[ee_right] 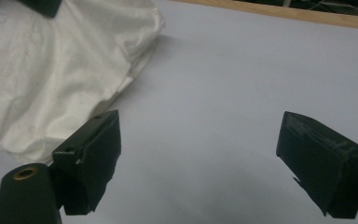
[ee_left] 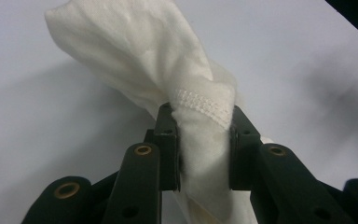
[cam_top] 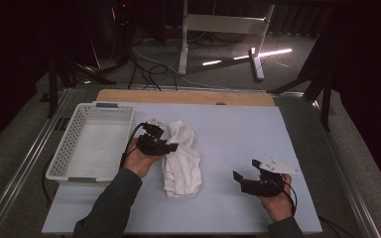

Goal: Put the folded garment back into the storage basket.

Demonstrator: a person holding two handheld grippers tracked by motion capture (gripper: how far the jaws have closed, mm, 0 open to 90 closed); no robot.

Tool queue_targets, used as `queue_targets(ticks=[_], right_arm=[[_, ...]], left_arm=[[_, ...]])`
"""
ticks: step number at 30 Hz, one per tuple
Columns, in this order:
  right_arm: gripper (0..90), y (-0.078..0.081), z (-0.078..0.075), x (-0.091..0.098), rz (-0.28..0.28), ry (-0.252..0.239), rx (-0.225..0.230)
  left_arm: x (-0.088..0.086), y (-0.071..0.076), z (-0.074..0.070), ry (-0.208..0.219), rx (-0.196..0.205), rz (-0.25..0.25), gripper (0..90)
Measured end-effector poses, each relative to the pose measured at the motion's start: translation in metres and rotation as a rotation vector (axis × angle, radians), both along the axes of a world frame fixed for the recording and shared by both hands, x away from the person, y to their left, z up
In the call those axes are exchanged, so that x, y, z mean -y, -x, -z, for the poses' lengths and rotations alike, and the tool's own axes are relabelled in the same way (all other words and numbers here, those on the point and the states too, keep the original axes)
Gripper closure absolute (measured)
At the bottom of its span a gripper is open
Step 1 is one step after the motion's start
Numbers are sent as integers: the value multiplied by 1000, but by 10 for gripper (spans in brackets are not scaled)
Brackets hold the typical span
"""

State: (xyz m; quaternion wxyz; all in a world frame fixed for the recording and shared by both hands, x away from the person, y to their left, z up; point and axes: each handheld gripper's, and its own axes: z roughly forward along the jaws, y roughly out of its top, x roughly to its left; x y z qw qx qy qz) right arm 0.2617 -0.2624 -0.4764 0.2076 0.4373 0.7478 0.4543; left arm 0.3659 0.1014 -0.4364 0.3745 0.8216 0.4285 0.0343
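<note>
black jaws of the left gripper (ee_left: 200, 140) clench a bunched white cloth (ee_left: 158, 60) by its stitched hem; right gripper (ee_right: 200, 154) gapes, released, cloth beside it.

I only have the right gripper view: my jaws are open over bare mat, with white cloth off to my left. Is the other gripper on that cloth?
Observer: Yes. The left gripper is shut on a bunched fold of the cloth, a stitched hem right between its jaws.
Operator: Is the whole cloth off the mat?
Observer: No. In the high view most of the cloth lies on the mat, trailing toward the person.
Operator: Anything on the far side of it?
Observer: A white basket stands at the mat's left edge, just beyond the left gripper.
Operator: And where am I?
Observer: The right gripper is to the cloth's right, apart from it.
</note>
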Motion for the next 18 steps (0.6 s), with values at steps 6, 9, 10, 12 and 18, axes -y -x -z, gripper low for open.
queue_targets(ticks=[6,9,10,12,18], right_arm=[[137,0,0,-2,0,3,-4],[137,0,0,-2,-7,2,0],[137,0,0,-2,-8,3,-1],[137,0,0,-2,-7,2,0],[137,0,0,-2,-9,1,1]], left_arm=[[-16,2,-6,-17,4,-9,719],[-24,3,-9,-23,6,-18,719],[-26,3,-10,-26,8,-21,719],[-30,3,-11,-40,9,-25,719],[-47,2,-14,-52,-2,-36,719]])
